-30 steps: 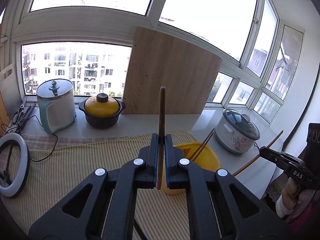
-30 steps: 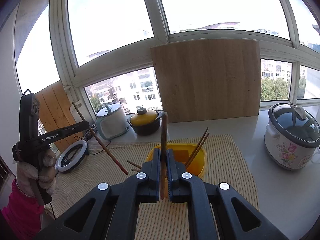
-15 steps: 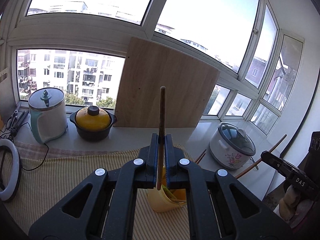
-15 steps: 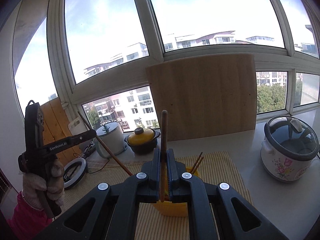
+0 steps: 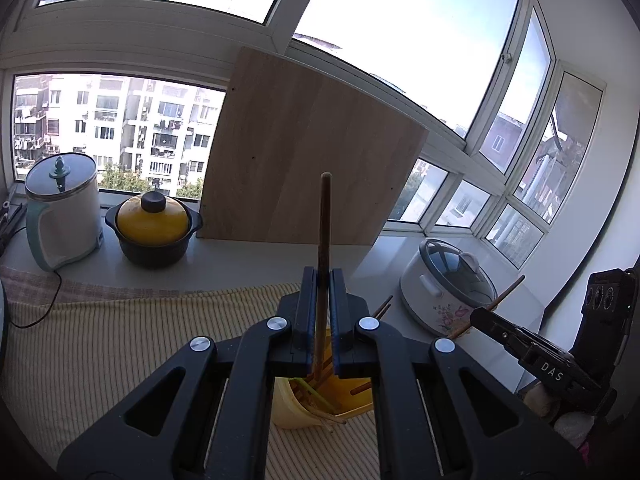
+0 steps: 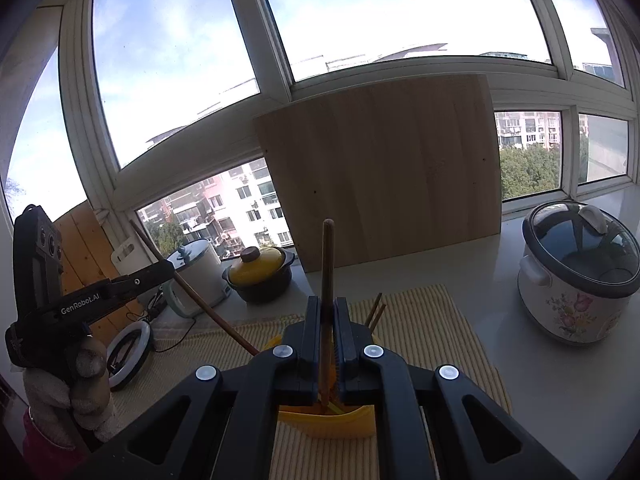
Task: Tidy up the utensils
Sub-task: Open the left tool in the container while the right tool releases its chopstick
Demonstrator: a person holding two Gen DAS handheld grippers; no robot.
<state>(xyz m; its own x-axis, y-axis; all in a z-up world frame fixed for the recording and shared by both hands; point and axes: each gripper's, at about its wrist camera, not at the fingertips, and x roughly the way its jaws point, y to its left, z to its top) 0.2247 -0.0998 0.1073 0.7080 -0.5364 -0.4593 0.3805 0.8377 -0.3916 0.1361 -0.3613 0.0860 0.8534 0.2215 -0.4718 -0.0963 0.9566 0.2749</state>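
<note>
Claws (image 5: 322, 320) (image 6: 328, 340) each pinch one chopstick (image 5: 323, 240) (image 6: 327, 280) upright — just above the yellow holder's rim (image 6: 326, 416).

Bright daylight through windows (image 5: 400, 40), blown-out sky, fisheye-bent edges, dark corners

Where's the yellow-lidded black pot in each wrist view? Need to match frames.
Left wrist: yellow-lidded pot at left, on the sill, between the kettle and wooden board.
Right wrist: pot left of centre, smaller, same neighbours.
Shared landmark: the wooden board.

Home kitchen counter; rice cooker (image 5: 448, 288); yellow-lidded pot (image 5: 154, 226); kettle (image 5: 62, 210)
</note>
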